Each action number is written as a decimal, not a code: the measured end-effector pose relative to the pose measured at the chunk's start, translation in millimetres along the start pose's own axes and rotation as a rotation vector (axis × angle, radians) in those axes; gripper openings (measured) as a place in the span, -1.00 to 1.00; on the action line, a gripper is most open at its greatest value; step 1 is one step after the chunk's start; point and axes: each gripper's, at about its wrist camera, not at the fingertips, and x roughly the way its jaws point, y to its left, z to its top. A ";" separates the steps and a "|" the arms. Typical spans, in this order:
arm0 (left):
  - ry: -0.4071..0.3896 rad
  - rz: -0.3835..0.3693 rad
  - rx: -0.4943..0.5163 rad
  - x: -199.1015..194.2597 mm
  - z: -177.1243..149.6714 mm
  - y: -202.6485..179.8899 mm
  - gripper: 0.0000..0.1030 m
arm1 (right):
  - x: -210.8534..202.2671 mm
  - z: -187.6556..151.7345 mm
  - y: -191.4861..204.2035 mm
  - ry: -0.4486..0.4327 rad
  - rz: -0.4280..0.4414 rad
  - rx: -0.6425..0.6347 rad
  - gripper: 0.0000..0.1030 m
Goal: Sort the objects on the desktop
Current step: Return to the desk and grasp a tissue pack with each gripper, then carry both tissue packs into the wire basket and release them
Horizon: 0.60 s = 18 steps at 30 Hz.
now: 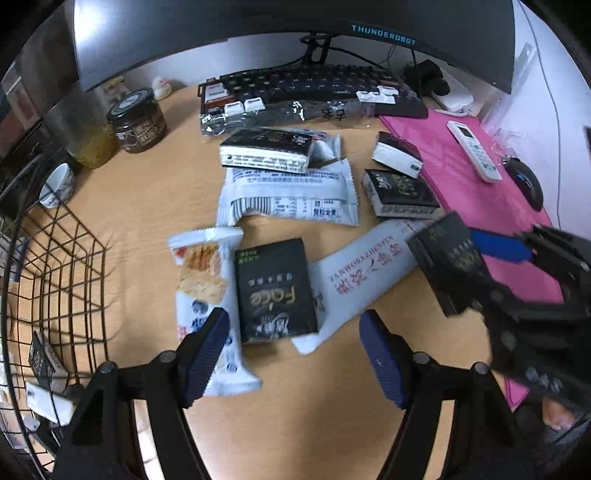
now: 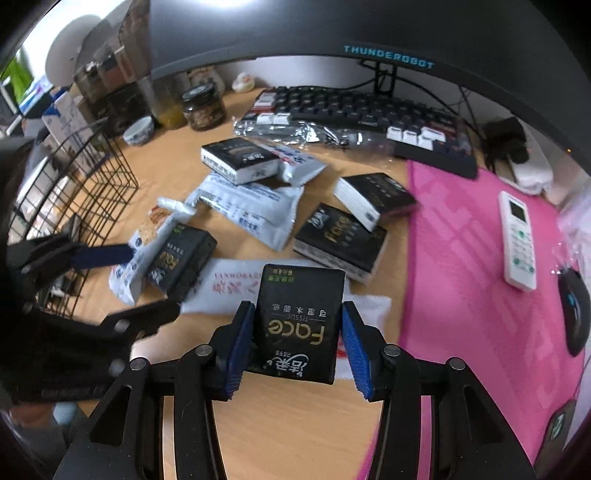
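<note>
The monitor (image 1: 295, 22) bears "THUNDEROBOT" in blue letters along its lower bezel, at the upper right of both views. In the right wrist view, the black tissue pack (image 2: 297, 325) at lower centre reads "Face" in gold and "TISSUE" in small letters, both upside down. In the left wrist view, another black pack (image 1: 275, 291) at centre also shows "Face", upside down. The white sachet (image 1: 364, 280) beside it carries red letters, seemingly "YANWOSIYA…", too blurred to read fully. Other wrappers' print is illegible.
</note>
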 end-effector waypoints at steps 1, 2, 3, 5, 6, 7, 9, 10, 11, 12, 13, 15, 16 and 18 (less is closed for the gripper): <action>0.000 0.005 -0.008 2.0 1.5 0.8 0.49 | -2.2 -1.7 -1.7 -0.002 0.010 0.002 -0.08; 0.003 0.004 -0.014 4.5 3.5 1.7 0.49 | -3.7 -2.5 -2.7 -0.004 0.016 0.004 -0.08; 0.009 0.004 -0.015 7.8 5.6 2.5 0.49 | -5.6 -2.7 -4.2 -0.008 0.020 0.006 -0.08; 0.014 0.011 -0.018 12.4 8.5 3.5 0.49 | -8.2 -2.9 -5.4 -0.015 0.026 0.006 -0.08; 0.016 0.011 -0.015 14.5 10.2 3.3 0.49 | -8.8 -2.5 -6.2 -0.017 0.032 0.007 -0.08; 0.017 0.011 -0.014 15.9 11.5 3.3 0.49 | -8.2 -1.8 -6.3 -0.018 0.036 0.008 -0.08; 0.023 0.017 -0.017 19.6 14.3 4.0 0.49 | -6.9 -1.4 -7.2 -0.019 0.043 0.010 -0.08; 0.027 0.010 -0.021 21.8 15.7 4.4 0.49 | -5.8 -1.5 -7.4 -0.018 0.047 0.010 -0.08; 0.037 -0.003 -0.023 25.6 16.9 4.5 0.49 | -4.6 -1.6 -7.2 -0.015 0.051 0.010 -0.08; 0.044 -0.010 -0.025 27.7 17.1 4.7 0.49 | -3.9 -2.1 -7.1 -0.013 0.058 0.011 -0.08; 0.055 -0.017 -0.032 32.1 17.6 4.9 0.48 | -2.7 -1.7 -7.3 -0.013 0.061 0.011 -0.08; 0.048 -0.036 -0.043 33.1 18.2 6.0 0.33 | -2.3 -2.2 -7.2 -0.013 0.059 0.010 -0.07; 0.047 -0.045 -0.040 32.2 18.5 5.8 0.09 | -2.3 -2.3 -7.9 -0.013 0.058 0.012 -0.07; 0.049 -0.050 -0.038 29.7 19.4 5.3 0.01 | -3.1 -2.0 -9.5 -0.013 0.058 0.016 -0.07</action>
